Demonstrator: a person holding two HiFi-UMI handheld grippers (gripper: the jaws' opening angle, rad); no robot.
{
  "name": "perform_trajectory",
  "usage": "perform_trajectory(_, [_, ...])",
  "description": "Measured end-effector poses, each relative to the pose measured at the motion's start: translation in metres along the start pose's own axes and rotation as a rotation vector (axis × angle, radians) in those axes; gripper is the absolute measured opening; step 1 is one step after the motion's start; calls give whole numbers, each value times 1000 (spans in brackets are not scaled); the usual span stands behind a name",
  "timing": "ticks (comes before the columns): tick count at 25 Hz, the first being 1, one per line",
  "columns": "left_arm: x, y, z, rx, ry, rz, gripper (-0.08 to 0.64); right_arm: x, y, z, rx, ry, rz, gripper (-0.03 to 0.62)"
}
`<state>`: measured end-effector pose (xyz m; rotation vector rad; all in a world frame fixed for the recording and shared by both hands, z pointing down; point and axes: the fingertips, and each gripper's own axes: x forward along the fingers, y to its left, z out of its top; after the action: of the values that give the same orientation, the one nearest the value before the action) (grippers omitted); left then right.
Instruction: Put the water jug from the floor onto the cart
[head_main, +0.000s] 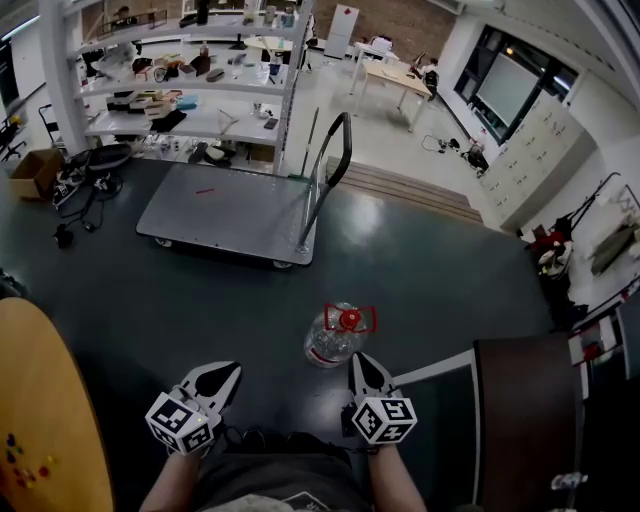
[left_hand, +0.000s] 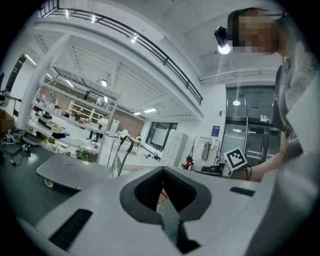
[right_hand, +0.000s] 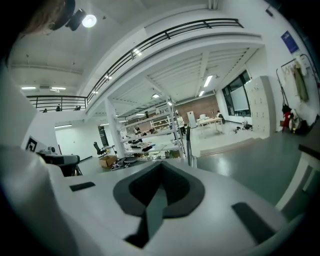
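Observation:
The water jug (head_main: 336, 335), clear with a red cap and red handle, stands on the dark floor just ahead of me. The grey flatbed cart (head_main: 228, 210) is parked farther off to the upper left, its upright handle (head_main: 331, 168) on the side nearest the jug. My left gripper (head_main: 230, 370) is shut and empty, low and left of the jug. My right gripper (head_main: 359, 359) is shut and empty, its tip close to the jug's near right side. In the left gripper view the shut jaws (left_hand: 162, 170) leave a small opening that shows a bit of the red jug (left_hand: 161, 198), with the cart (left_hand: 75, 172) beyond.
White shelving (head_main: 190, 90) full of items stands behind the cart. Cables (head_main: 85, 190) and a cardboard box (head_main: 35, 170) lie at the far left. A round wooden table (head_main: 40, 400) is at my left and a dark brown top (head_main: 525, 420) at my right.

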<state>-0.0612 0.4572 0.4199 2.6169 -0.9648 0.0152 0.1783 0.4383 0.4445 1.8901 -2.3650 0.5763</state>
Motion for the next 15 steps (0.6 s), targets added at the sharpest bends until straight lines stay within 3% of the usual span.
perform_trajectory(7, [8, 30, -3, -20, 32, 4, 8, 17, -1, -5, 29, -10, -28, -12])
perform_trajectory(15, [75, 66, 0, -29, 69, 12, 8, 80, -58, -23, 28, 74, -110, -12])
